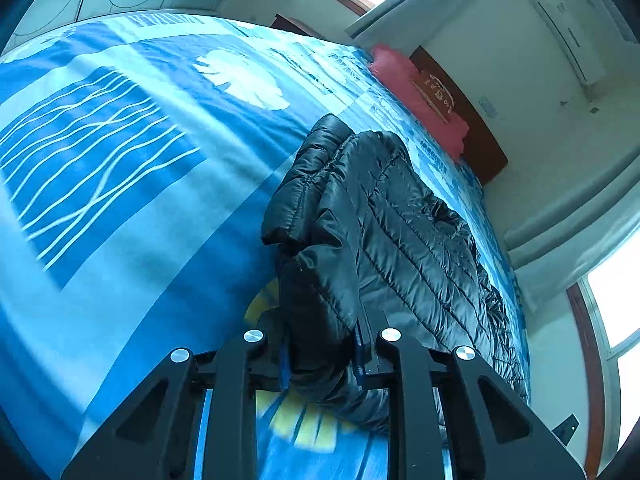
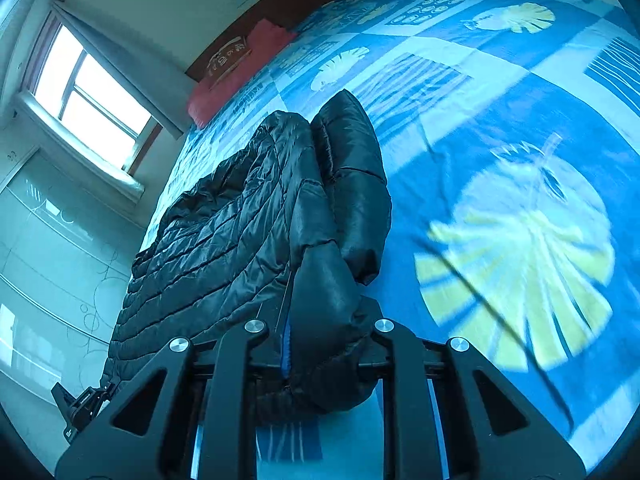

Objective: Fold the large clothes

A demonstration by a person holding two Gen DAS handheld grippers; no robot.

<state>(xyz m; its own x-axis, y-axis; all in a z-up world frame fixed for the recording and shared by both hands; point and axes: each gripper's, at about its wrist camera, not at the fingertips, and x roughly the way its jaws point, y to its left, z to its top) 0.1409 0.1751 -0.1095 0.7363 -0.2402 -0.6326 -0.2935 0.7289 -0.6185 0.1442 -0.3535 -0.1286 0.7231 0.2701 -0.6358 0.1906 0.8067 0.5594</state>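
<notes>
Bed, blue patterned cover. Black puffer jacket lies centre to lower right of frame, soft, puffy, slippery, probably light. Left gripper and right gripper each clamped on bunched jacket edge; hold seams.

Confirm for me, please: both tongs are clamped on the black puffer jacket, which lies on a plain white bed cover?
Not quite: the bed cover is blue with leaf prints, as the right wrist view shows. Both the left tongs and right tongs do clamp the black puffer jacket.
</notes>
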